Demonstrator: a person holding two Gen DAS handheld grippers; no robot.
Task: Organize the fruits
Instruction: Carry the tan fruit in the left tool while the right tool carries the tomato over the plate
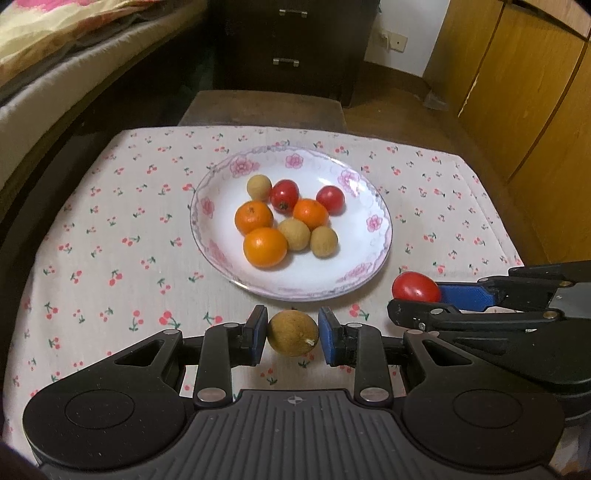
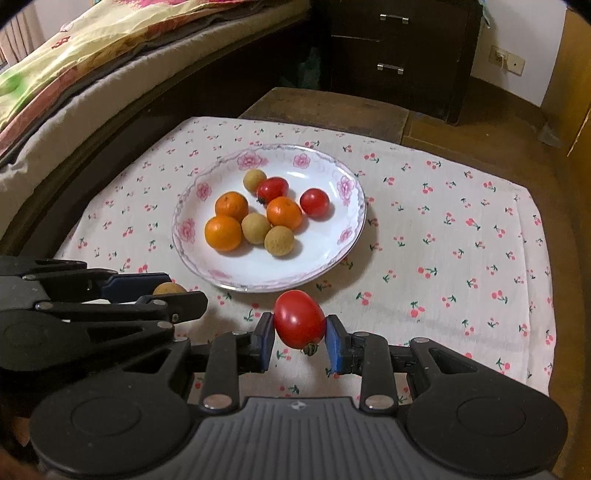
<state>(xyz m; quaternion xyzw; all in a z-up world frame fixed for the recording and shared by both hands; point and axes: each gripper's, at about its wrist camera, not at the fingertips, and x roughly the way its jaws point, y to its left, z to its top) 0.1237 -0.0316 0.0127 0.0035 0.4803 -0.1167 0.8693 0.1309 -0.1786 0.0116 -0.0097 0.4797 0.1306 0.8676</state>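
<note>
Beside flowered plate [image 1: 373, 254], left fingers [image 1: 258, 328] clamp longan [image 1: 293, 333], right fingers [image 2: 334, 339] clamp tomato [image 2: 299, 318]

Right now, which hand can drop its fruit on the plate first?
Probably the left. Its fingers grip the brown fruit right at the plate's near rim. The right fingers with the tomato sit slightly off to the side.

Setting: home bedroom. Bed [image 2: 74, 74] with floral quilt [image 2: 122, 33] along the left, dark drawer chest [image 2: 395, 48] behind, wooden wardrobe [image 1: 524, 85] at right, cherry-print cloth [image 2: 443, 240] over the desk.
</note>
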